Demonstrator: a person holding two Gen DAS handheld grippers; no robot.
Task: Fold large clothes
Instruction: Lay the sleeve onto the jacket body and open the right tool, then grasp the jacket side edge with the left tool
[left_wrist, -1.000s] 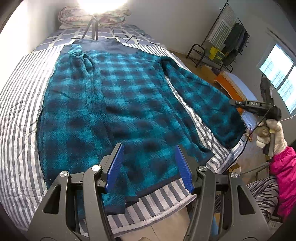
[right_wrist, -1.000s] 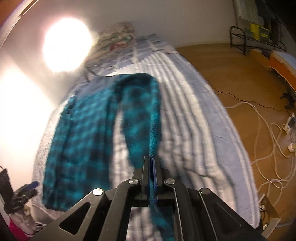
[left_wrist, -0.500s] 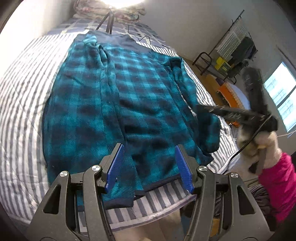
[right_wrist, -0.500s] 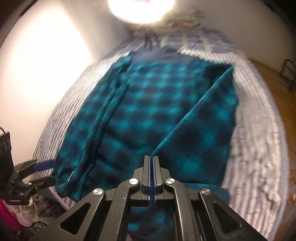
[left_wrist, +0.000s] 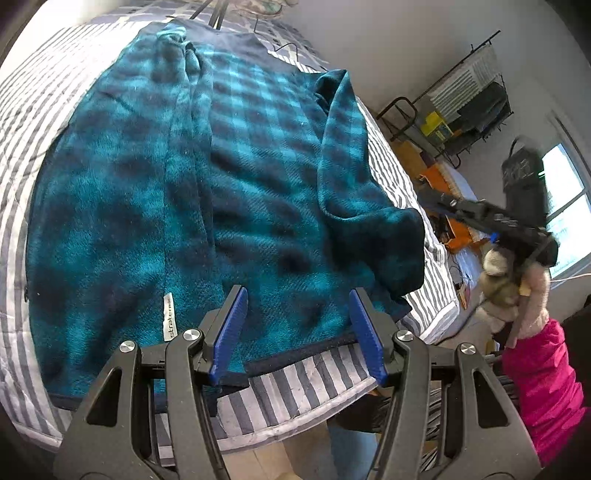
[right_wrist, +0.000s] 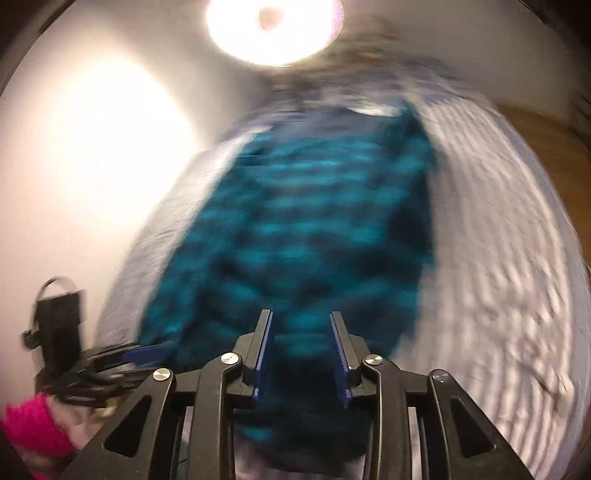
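On the striped bed (left_wrist: 33, 92) a teal plaid fleece (left_wrist: 129, 206) lies spread flat, its dark hem toward the near edge and its collar toward the far end. The left sleeve is folded in over the body, and the right sleeve (left_wrist: 351, 177) lies folded in along the fleece's right edge, its cuff bunched near the hem.

The left view is sharp. It shows the left gripper (left_wrist: 297, 332) above the hem, its blue pads wide apart with nothing between them. It also shows a white label (left_wrist: 169, 317) near the hem, a clothes rack (left_wrist: 465, 110) against the wall beyond the bed, and a bright window (left_wrist: 565, 206) to the right of the fleece. To the right of the folded sleeve the right gripper (left_wrist: 443, 201) appears blurred, held in a light glove (left_wrist: 513, 288) with a pink sleeve (left_wrist: 539, 384) behind it; its jaws cannot be read here.

The right view is smeared by motion. It shows the right gripper (right_wrist: 301, 354) from behind, its jaws opening, pads apart, with the fleece (right_wrist: 306, 229) below and beyond them and no cloth pinched. Only this view shows the lamp (right_wrist: 273, 26) glaring above the fleece's collar end, and the left gripper (right_wrist: 144, 352) at the fleece's lower left corner.
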